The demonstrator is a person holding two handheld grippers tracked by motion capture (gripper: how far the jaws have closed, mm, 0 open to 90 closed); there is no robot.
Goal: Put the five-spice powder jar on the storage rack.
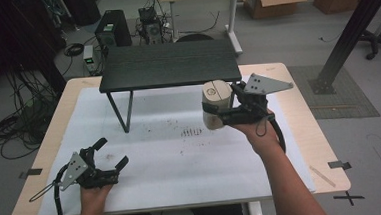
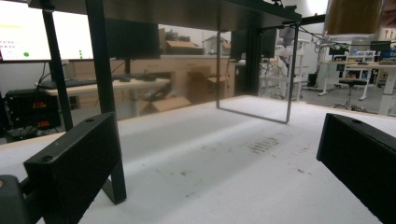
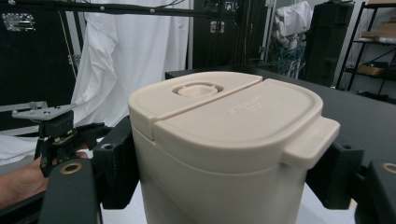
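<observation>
A beige lidded container hangs above the white mat, just in front of the right end of the black shelf. My right gripper is shut on the container's sides. In the right gripper view the container sits between the two black jaws, its flip lid closed. My left gripper rests low at the near left of the table, open, with nothing between its fingers. In the left gripper view the container's bottom shows at the top right, above the mat.
The white mat covers the wooden table and carries small dark specks near the middle. The black shelf stands on thin legs at the back. A dark post rises beyond the table's right side.
</observation>
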